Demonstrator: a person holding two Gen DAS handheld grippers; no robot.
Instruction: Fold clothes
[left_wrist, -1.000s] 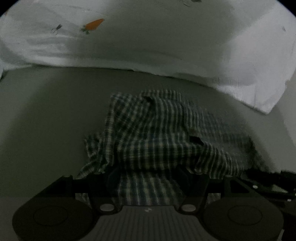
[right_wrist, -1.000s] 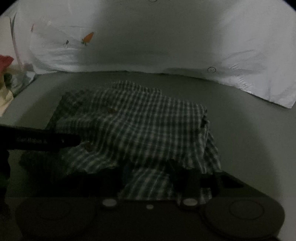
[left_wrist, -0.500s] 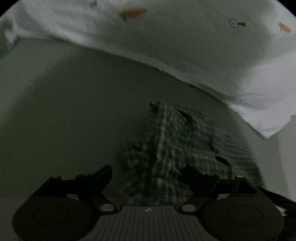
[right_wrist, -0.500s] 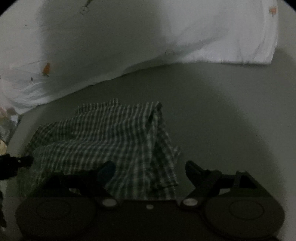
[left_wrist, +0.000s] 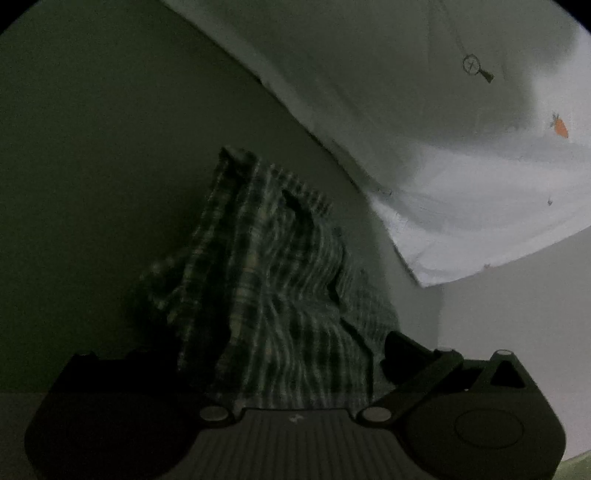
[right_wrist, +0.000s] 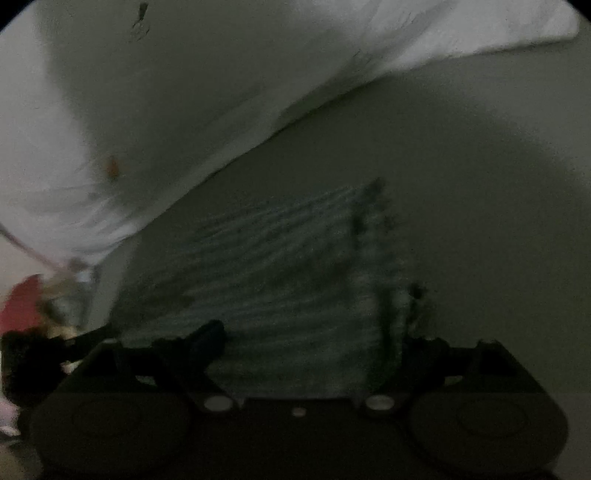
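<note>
My left gripper (left_wrist: 291, 354) and right gripper (right_wrist: 314, 343), jaws just spread wide and gripping nothing, both hang over the near edge of the checked garment (left_wrist: 266, 280), which lies crumpled straight ahead on the grey surface (left_wrist: 92, 166).

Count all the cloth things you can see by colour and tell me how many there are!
Green-and-white checked cloth: 1
White sheet with little carrot pictures: 1
Red cloth, only partly in view at the edge: 1
Total: 3
</note>
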